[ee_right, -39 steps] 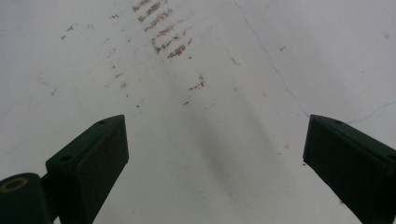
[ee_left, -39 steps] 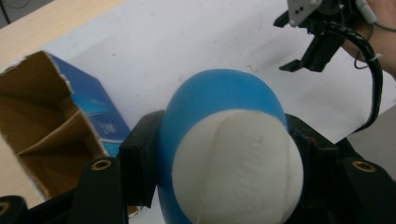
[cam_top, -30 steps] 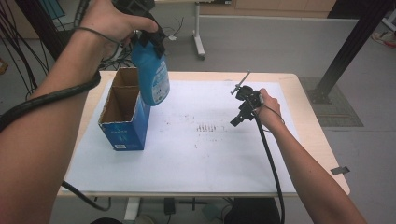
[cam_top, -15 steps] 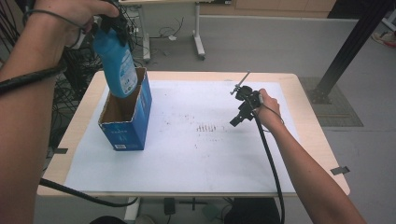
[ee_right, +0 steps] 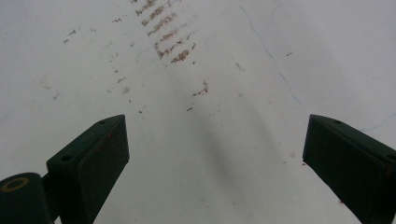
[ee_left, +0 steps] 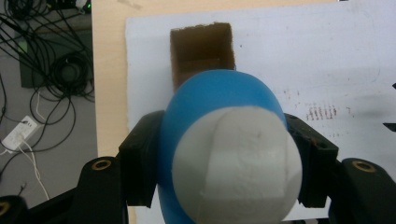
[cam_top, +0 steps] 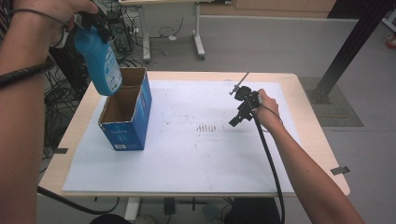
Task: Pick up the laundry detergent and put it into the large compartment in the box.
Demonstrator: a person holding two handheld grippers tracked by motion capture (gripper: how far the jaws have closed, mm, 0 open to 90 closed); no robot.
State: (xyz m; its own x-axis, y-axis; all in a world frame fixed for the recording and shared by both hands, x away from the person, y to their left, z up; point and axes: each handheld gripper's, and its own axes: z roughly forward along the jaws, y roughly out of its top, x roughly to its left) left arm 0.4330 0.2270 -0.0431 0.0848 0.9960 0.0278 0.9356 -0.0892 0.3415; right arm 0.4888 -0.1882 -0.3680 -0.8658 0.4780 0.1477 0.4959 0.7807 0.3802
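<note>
A blue bottle [cam_top: 102,60] with a pale label hangs in the air over the far left of the table, held by my left gripper [cam_top: 91,21], which is shut on its upper part. In the left gripper view the bottle's blue body and white top [ee_left: 233,163] sit clamped between both black jaws. Below it stands an open blue cardboard box [cam_top: 126,112], whose brown inside [ee_left: 201,51] lies just beyond the bottle. My right gripper [cam_top: 236,120] hovers low over the white sheet [cam_top: 196,163] at the right, its jaws wide apart [ee_right: 215,154] with nothing between them.
Brown smudges [cam_top: 208,128] mark the middle of the white sheet. The wooden table edge [cam_top: 322,140] frames the sheet. Cables [ee_left: 51,79] lie on the floor left of the table, and another table's legs [cam_top: 198,42] stand behind.
My left hand has carried the bottle leftward and slightly up, from above the box's right side to above its far left corner. The right gripper has stayed where it was.
</note>
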